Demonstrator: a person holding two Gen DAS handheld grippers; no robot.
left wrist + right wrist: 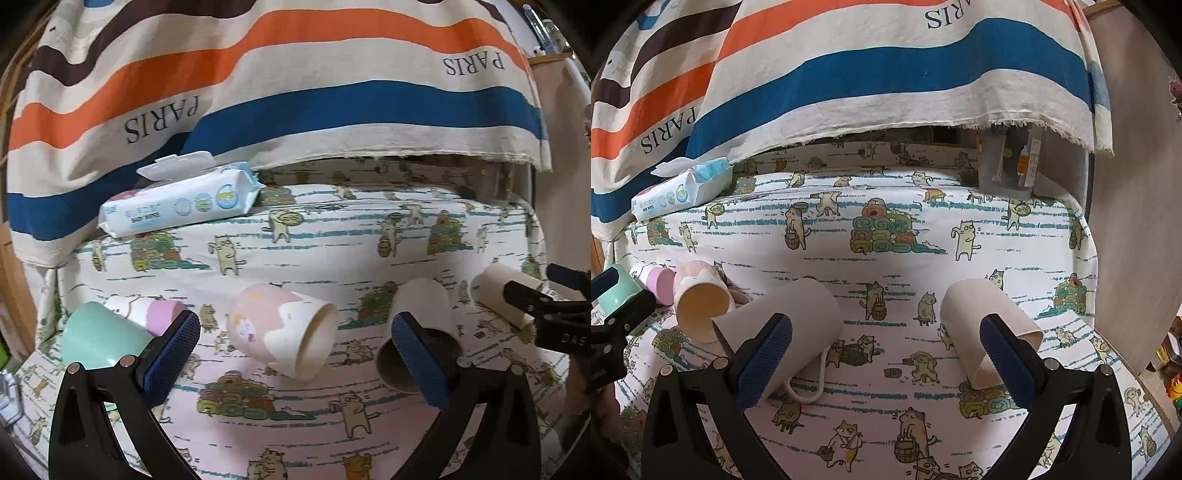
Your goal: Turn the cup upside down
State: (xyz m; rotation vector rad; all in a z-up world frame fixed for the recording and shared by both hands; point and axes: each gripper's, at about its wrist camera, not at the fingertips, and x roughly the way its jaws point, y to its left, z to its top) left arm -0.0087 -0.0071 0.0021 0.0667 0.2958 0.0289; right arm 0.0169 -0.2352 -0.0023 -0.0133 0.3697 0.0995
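Note:
Several cups lie on their sides on a cat-print cloth (pixel 295 240). A pink-and-white cup (pixel 280 328) lies between the fingers of my open, empty left gripper (pixel 295 354), a little ahead of them. A mint cup (pixel 96 339) and a pink-and-white cup (pixel 147 310) lie at its left, a beige mug (pixel 421 332) and a beige cup (pixel 502 291) at its right. My right gripper (pixel 886 354) is open and empty, with the beige mug (pixel 790 325) behind its left finger and the beige cup (pixel 986 325) behind its right finger.
A pack of wet wipes (pixel 181 203) lies at the back left. A striped PARIS cloth (pixel 295 74) hangs across the back. A clear container (pixel 1008 166) stands at the back right. The table edge (pixel 1123 350) runs along the right.

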